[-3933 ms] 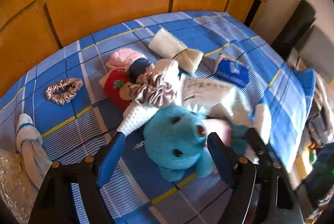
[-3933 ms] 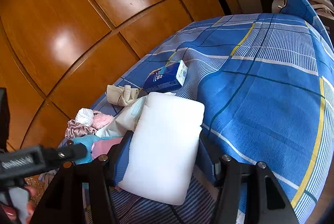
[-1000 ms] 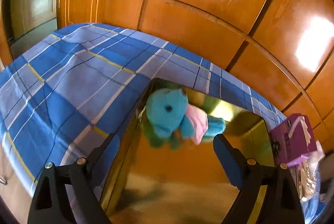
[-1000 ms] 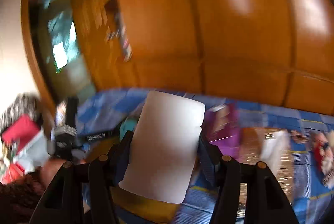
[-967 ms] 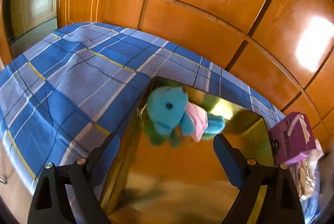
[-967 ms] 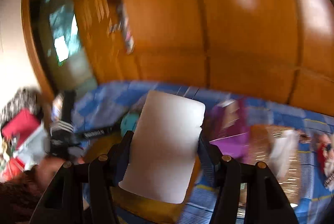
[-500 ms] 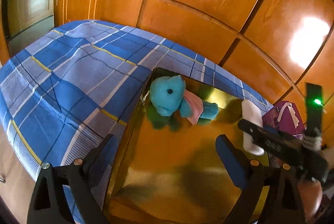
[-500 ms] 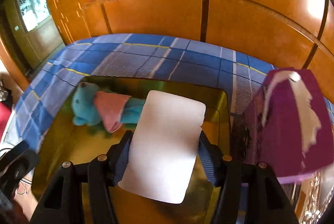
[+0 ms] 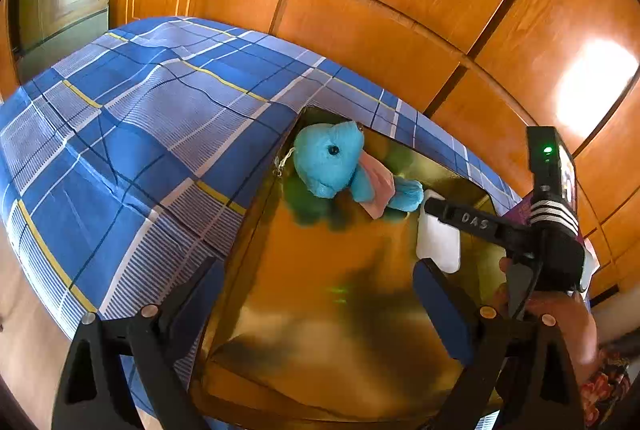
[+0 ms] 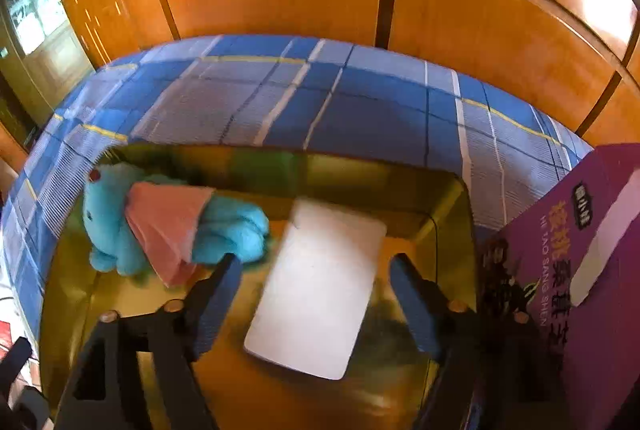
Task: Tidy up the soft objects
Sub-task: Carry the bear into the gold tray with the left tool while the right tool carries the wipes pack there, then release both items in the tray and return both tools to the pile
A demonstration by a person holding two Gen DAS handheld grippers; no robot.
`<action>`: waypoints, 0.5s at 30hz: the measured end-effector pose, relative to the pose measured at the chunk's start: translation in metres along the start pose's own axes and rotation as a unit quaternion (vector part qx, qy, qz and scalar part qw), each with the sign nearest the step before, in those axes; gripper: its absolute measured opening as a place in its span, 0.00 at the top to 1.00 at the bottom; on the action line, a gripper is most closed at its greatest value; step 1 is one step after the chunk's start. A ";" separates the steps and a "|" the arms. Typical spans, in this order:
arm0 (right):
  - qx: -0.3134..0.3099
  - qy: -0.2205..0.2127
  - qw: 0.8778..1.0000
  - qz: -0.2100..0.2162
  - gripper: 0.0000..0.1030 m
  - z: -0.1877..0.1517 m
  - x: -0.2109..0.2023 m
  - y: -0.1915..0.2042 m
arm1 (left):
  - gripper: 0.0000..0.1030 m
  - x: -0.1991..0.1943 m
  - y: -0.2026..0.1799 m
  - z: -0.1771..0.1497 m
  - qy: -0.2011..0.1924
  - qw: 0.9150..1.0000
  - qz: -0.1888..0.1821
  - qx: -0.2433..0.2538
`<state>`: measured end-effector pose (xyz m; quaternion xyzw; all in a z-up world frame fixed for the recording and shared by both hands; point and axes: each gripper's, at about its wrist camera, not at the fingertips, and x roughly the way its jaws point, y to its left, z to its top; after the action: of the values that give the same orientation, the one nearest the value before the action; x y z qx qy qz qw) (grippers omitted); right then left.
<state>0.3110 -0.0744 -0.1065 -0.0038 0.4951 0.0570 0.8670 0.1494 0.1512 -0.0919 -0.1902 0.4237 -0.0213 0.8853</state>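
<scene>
Now the right tongs (image 10: 312,278) are spreading, and the white foam block (image 10: 316,290) that was clamped between their pads half a second ago sits loose between them, neither pad touching it, dropping onto the floor of the gold tray (image 10: 360,165). That likely means the second soft thing is as good as delivered. From the left wrist view, the left tongs (image 9: 316,294) hang released and empty over the tray's near half, the block at about 2 o'clock from them and the other tongs' black body just beyond it. Farther in, at 12 o'clock, the turquoise plush toy (image 9: 332,157) with its pink cloth lies against the tray's far wall, where it already lay a second ago. A purple carton (image 10: 592,250) stands just beside the tray at 3 o'clock. Everything rests on a bed (image 9: 132,133) under a blue plaid sheet, backed by glossy wooden wardrobe panels (image 9: 400,9).
</scene>
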 end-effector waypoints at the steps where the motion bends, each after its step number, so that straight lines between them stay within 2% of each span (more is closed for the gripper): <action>1: 0.002 -0.009 1.000 0.002 0.19 0.000 -0.004 -0.001 | 0.07 0.000 0.000 0.000 0.001 1.000 0.001 0.000; 4: 0.006 -0.018 1.000 0.010 0.19 -0.002 -0.016 -0.001 | 0.07 0.000 -0.001 -0.001 0.002 1.000 0.001 0.001; 7: 0.010 -0.036 0.998 0.041 0.19 -0.008 -0.040 0.002 | 0.07 0.000 -0.003 -0.003 0.002 1.000 0.002 0.000; 12: -0.009 -0.067 0.996 0.060 0.19 -0.028 -0.096 0.015 | 0.07 0.000 -0.005 -0.005 0.001 1.000 0.006 0.001; 15: -0.009 -0.084 0.992 0.094 0.19 -0.039 -0.127 0.013 | 0.07 0.002 -0.009 -0.008 0.007 1.000 0.004 0.005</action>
<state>0.2120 -0.0756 -0.0169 0.0401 0.4179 0.1430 0.8963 0.1451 0.1397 -0.0946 -0.1838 0.4303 -0.0212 0.8835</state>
